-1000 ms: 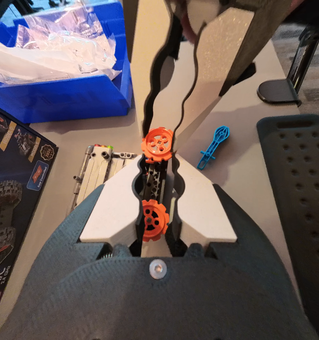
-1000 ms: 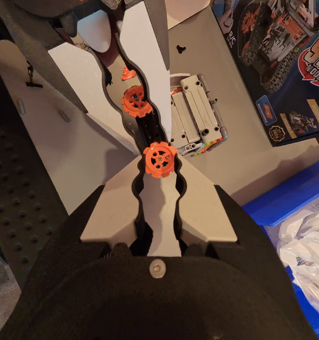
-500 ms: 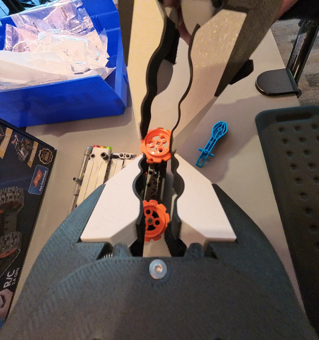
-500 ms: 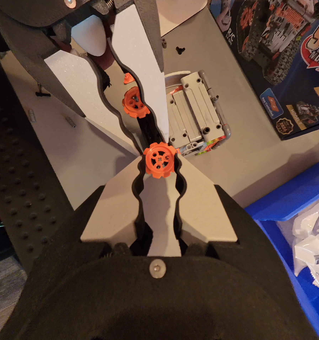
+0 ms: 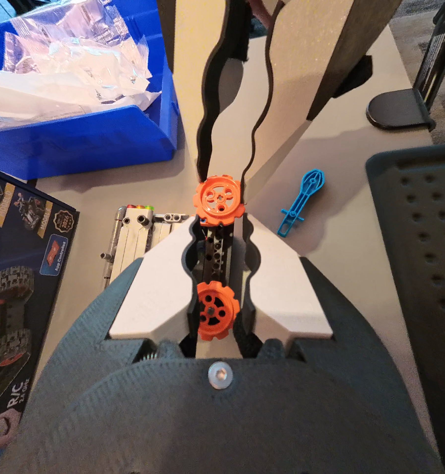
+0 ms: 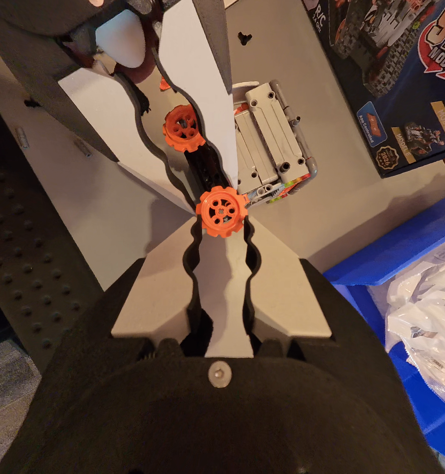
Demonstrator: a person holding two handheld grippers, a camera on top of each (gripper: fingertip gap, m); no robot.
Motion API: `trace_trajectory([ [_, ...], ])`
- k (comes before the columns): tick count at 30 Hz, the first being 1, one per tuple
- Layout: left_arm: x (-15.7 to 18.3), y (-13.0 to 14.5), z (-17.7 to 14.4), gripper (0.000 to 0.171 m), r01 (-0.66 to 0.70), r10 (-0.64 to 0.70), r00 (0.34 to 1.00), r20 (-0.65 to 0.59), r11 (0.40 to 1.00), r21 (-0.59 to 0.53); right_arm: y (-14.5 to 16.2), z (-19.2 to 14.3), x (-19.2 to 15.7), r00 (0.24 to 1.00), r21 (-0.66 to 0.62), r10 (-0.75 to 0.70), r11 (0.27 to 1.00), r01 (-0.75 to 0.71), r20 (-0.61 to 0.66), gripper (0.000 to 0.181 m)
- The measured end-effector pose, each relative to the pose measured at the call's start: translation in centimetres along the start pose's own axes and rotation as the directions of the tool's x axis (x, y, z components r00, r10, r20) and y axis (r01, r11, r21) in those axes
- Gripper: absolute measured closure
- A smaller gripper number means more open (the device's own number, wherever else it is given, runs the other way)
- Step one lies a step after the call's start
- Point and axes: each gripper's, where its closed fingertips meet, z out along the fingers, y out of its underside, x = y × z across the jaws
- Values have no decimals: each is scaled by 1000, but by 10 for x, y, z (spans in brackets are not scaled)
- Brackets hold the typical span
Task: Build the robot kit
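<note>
Left gripper is clamped on a black pin-hole beam, one orange toothed wheel deep between its fingers. Right gripper faces it tip to tip, pinching the beam's other orange wheel. The piece is held above the table. Grey block assembly lies just beside, blue tool near, blue bin and printed box farther off.

hobby desk | kit box, blue parts bin (bagged pieces)
</note>
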Motion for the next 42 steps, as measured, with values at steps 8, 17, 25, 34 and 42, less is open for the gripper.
trace_trajectory([
  [8, -1, 1, 1, 143, -3, 3, 1000, -9, 999, -33, 1, 1, 0, 1000, -24, 9, 1000, -9, 20, 150],
  [17, 0, 2, 3, 143, -6, 5, 1000, -16, 998, -61, 3, 3, 0, 999, -9, 41, 999, -40, 32, 150],
  [25, 0, 3, 4, 143, -13, 9, 999, -35, 994, -105, 4, 4, 0, 993, 19, 90, 996, -91, 74, 151],
  [34, 1, 4, 2, 143, -7, 2, 999, -50, 995, -103, 3, 5, -1, 995, 13, 69, 997, -70, 69, 149],
  [42, -3, -3, -5, 131, -86, 86, 996, 3, 996, -29, 2, 10, -1, 1000, 35, -11, 999, 10, 24, 146],
])
